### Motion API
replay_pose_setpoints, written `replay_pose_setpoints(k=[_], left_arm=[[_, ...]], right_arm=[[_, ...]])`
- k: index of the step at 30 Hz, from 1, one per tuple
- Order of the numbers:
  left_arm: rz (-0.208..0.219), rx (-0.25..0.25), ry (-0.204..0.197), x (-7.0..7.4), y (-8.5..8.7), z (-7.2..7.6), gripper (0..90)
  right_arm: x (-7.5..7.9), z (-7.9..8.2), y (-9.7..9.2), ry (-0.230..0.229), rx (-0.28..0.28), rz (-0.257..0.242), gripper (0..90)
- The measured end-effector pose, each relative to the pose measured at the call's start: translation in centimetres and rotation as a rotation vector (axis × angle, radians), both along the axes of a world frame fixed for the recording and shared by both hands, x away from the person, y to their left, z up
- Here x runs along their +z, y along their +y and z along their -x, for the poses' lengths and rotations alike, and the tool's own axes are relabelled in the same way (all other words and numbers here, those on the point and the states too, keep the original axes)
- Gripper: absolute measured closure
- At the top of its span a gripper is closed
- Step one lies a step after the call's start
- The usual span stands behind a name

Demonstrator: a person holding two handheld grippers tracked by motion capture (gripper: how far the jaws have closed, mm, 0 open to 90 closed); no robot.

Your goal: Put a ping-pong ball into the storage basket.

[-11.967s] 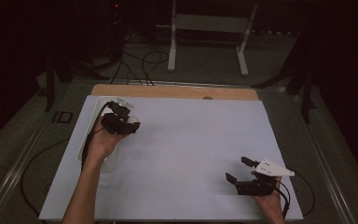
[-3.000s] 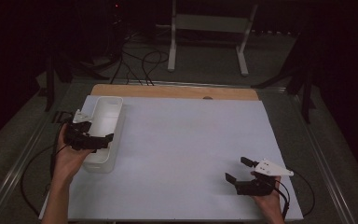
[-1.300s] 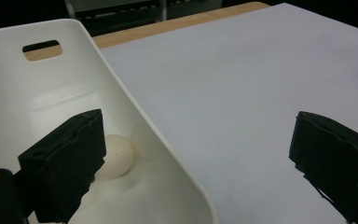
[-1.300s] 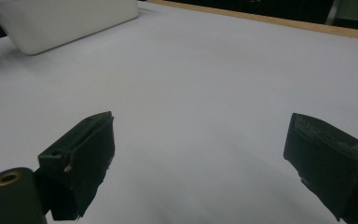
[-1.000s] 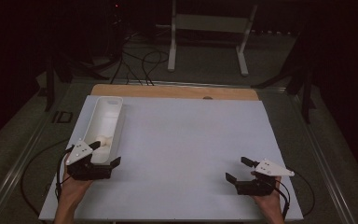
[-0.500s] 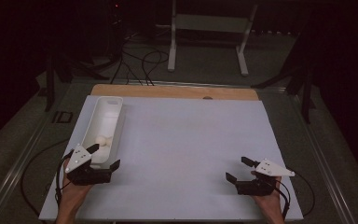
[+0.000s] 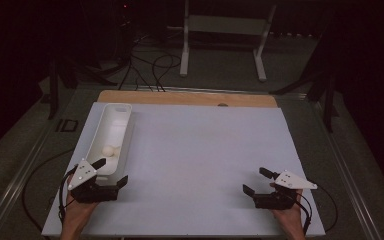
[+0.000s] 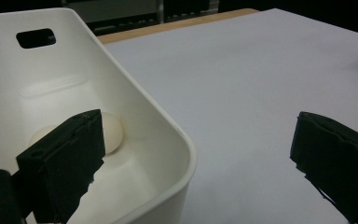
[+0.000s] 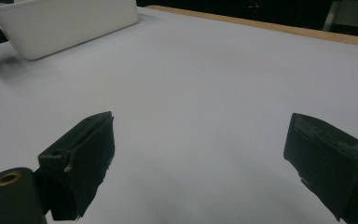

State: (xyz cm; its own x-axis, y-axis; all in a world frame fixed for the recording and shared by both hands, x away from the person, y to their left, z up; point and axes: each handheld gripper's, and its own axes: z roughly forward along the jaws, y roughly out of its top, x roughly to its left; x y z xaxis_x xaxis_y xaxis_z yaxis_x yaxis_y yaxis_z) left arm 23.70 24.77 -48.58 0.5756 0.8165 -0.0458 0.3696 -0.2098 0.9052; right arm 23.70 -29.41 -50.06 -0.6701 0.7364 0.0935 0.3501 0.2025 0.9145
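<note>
A long white bin (image 7: 100, 139) (image 8: 135, 116) (image 9: 65, 23) lies along the left side of the white table. A pale egg-shaped object (image 7: 109, 150) (image 8: 111, 133) rests in its near end. My left gripper (image 7: 111, 173) (image 8: 196, 168) sits at the bin's near end, open and empty, with one jaw over the bin and the other over the table. My right gripper (image 7: 255, 181) (image 9: 205, 168) rests near the table's front right corner, open with nothing between its jaws.
A white sheet (image 7: 200, 160) covers the table, with a wooden strip (image 7: 190, 98) along the far edge. A metal stand (image 7: 220, 30) and loose cables (image 7: 150, 65) lie on the dark floor beyond. A cable (image 7: 30, 185) trails off the table's left side.
My left gripper has pulled back from over the bin's far part toward the front left of the table, leaving the pale object inside the bin. The right gripper has stayed put.
</note>
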Motion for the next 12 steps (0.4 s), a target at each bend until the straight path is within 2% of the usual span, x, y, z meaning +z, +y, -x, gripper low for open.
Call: replay_pose_setpoints(k=[4,12], left_arm=[[-0.015,0.003,0.007,-0.29,0.05,-0.06,3.4],[-0.013,0.009,0.008,-0.47,0.22,-0.15,3.1]], right_arm=[[0.07,0.08,-0.04,-0.003,0.002,0.003,8.2],[0.06,0.05,-0.06,-0.003,0.002,0.006,8.2]])
